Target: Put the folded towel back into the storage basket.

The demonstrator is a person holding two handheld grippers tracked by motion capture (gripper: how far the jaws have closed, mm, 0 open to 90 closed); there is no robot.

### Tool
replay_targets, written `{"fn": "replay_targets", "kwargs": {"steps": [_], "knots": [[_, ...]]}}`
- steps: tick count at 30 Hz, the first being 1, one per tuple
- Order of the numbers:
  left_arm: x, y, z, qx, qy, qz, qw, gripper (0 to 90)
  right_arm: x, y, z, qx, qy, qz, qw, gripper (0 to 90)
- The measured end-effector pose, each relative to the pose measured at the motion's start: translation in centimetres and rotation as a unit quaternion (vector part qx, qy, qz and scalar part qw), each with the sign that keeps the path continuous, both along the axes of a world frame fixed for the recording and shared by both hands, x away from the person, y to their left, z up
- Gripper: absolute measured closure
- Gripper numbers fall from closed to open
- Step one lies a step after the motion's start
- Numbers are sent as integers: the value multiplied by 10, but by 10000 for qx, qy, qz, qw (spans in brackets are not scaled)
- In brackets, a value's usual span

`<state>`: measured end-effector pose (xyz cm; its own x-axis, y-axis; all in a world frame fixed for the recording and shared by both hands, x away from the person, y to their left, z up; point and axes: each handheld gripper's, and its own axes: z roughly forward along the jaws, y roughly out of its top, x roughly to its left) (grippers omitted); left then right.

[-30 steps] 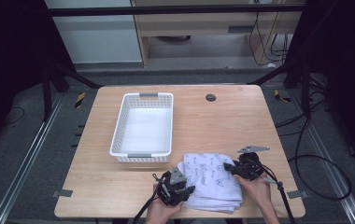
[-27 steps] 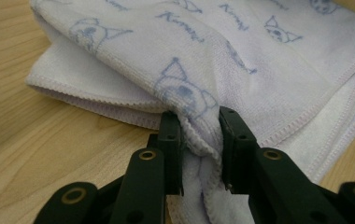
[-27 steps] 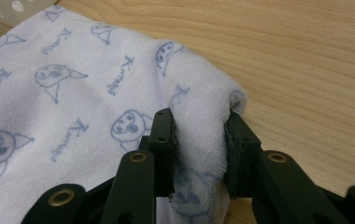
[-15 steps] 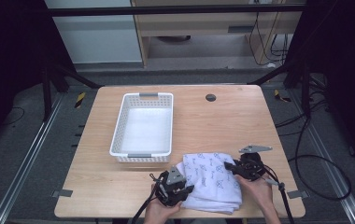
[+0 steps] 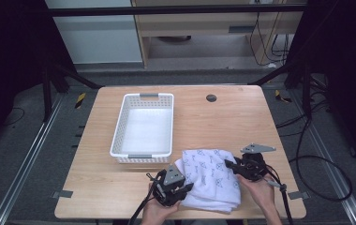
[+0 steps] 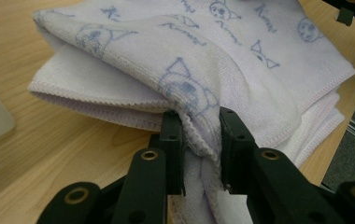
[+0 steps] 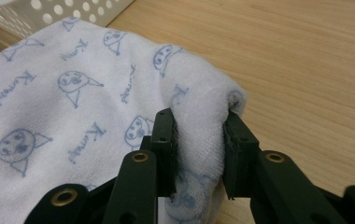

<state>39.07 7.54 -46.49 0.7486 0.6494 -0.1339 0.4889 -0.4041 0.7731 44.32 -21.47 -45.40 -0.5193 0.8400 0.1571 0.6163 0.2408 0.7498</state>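
Observation:
A folded white towel point(image 5: 210, 179) printed with blue cat faces lies near the table's front edge, to the right of centre. My left gripper point(image 5: 184, 187) is at its front left corner, shut on a pinched fold of the towel point(image 6: 199, 126). My right gripper point(image 5: 230, 166) is at its right edge, shut on a bunched fold of the towel point(image 7: 199, 126). In the left gripper view the layers beside the pinch are raised off the wood. In the right gripper view the fold bulges up between the jaws.
A white perforated basket point(image 5: 144, 125) stands empty left of centre, just behind the towel. A small dark round hole point(image 5: 211, 98) sits in the tabletop point(image 5: 241, 122) at the back. Cables trail from both grippers over the front edge.
Both grippers have tightened on the towel's edges. The towel has bunched up and its spread has shrunk slightly; the right side has risen a little.

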Motion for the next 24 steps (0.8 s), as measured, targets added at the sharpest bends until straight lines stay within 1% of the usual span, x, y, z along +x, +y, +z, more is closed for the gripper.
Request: {"fn": "replay_targets", "kwargs": {"steps": [5,7,8,10,11,13,18,20,21,22,24], "knots": [[0,2,7,-81,-48,19,10000,734,-2,1,6,14,-115,-10,9999,699],[0,3,9,-116,-60,25,9999,735,-3,1,11,-7,-200,5,9998,700],[0,3,11,-130,-72,26,9999,735,-3,1,11,-7,-200,5,9998,700],[0,3,13,-159,-84,18,9998,735,-3,1,14,5,-252,8,9997,699],[-1,4,15,-164,-105,18,9998,735,-4,1,16,32,-227,-15,9997,700],[-1,4,19,-198,-139,19,9997,735,-5,0,19,62,-306,-6,9995,699],[-2,5,23,-199,-184,22,9996,734,-7,0,24,87,-367,-7,9993,698],[-3,5,25,-204,-194,24,9996,735,-7,0,25,62,-420,5,9991,698],[-3,5,26,-220,-204,32,9995,735,-8,1,26,74,-403,-13,9992,698],[-3,5,26,-225,-208,27,9995,735,-8,1,27,62,-443,1,9990,698],[-3,6,28,-239,-222,32,9995,735,-8,1,29,74,-443,-9,9990,699]]}}
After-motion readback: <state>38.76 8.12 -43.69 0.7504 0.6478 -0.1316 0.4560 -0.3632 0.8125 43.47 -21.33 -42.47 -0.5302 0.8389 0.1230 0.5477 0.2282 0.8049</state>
